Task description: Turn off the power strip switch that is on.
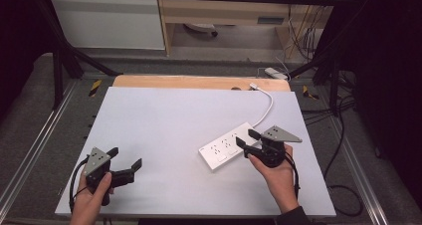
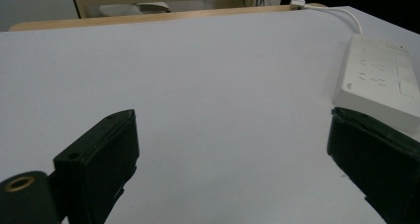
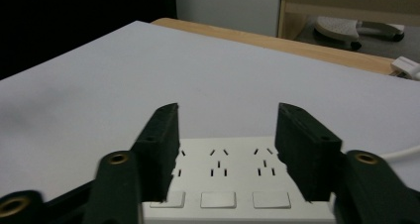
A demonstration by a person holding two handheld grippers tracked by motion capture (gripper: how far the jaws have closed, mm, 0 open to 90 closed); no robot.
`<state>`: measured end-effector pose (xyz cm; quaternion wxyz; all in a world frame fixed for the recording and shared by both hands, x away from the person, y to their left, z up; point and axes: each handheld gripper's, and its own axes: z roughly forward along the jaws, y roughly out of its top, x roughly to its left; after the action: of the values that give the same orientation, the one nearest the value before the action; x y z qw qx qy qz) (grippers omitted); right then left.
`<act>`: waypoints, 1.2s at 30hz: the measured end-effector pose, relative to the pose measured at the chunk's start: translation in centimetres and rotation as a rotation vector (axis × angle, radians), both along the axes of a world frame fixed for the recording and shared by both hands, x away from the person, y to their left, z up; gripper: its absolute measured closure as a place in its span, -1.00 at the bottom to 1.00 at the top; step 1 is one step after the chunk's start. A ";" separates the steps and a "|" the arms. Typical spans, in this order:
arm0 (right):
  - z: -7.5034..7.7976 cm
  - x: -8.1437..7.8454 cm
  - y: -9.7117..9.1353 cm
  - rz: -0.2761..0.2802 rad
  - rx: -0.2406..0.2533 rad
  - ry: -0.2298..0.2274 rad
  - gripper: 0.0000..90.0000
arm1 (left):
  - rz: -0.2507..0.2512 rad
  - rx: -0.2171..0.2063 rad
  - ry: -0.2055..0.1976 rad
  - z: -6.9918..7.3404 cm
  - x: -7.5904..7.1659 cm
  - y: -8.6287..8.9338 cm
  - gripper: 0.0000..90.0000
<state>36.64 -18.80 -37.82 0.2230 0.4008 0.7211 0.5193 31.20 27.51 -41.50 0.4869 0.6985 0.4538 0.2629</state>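
A white power strip [image 1: 226, 146] [image 2: 379, 80] [image 3: 223, 179] with several sockets and three switches lies flat on the right half of the white table [image 1: 164, 120]. My right gripper [image 1: 246, 138] [image 3: 228, 135] hovers over the strip's near-right end. Its jaws stand apart above the socket face and do not press on it. My left gripper [image 1: 126, 157] [image 2: 233, 149] rests near the table's front left corner, held by a hand, jaws wide apart with only bare table between them. It points toward the strip.
The strip's white cable [image 1: 267, 108] curves back to a plug [image 1: 254, 86] at the far wooden edge [image 1: 199, 81]. Black frame posts and loose cables flank the table. A cabinet stands behind it.
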 end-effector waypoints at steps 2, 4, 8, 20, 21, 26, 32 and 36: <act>0.2 0.0 -0.2 -0.006 0.006 -0.007 -0.30 | -0.001 0.000 0.000 0.0 0.0 0.0 -0.87; 0.3 -0.1 -0.5 -0.014 0.022 -0.020 -0.42 | -0.002 0.001 0.000 0.0 0.0 0.0 -0.87; 0.3 0.1 -1.0 -0.015 0.037 -0.052 -0.64 | -0.002 -0.001 0.001 0.0 0.0 0.0 -0.87; 0.8 -0.1 -2.5 -0.025 0.058 -0.047 -0.95 | -0.012 0.001 0.002 0.0 0.0 -0.2 -0.87; 1.0 -0.1 -2.6 -0.028 0.058 -0.049 -0.95 | -0.013 0.000 0.003 0.0 0.0 -0.2 -0.87; 1.4 -0.4 -3.6 -0.040 0.066 -0.059 -0.95 | -0.012 0.000 0.004 0.0 0.0 -0.1 -0.87; 1.7 -0.7 -4.7 -0.050 0.068 -0.073 -0.95 | -0.011 0.000 0.006 -0.1 0.0 -0.2 -0.87; 1.8 -0.9 -5.2 -0.053 0.071 -0.081 -0.95 | -0.011 -0.001 0.006 -0.1 0.0 -0.2 -0.87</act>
<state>35.79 -24.01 -36.05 0.2514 0.4062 0.6815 0.5544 31.19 27.35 -41.55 0.4873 0.7016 0.4515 0.2578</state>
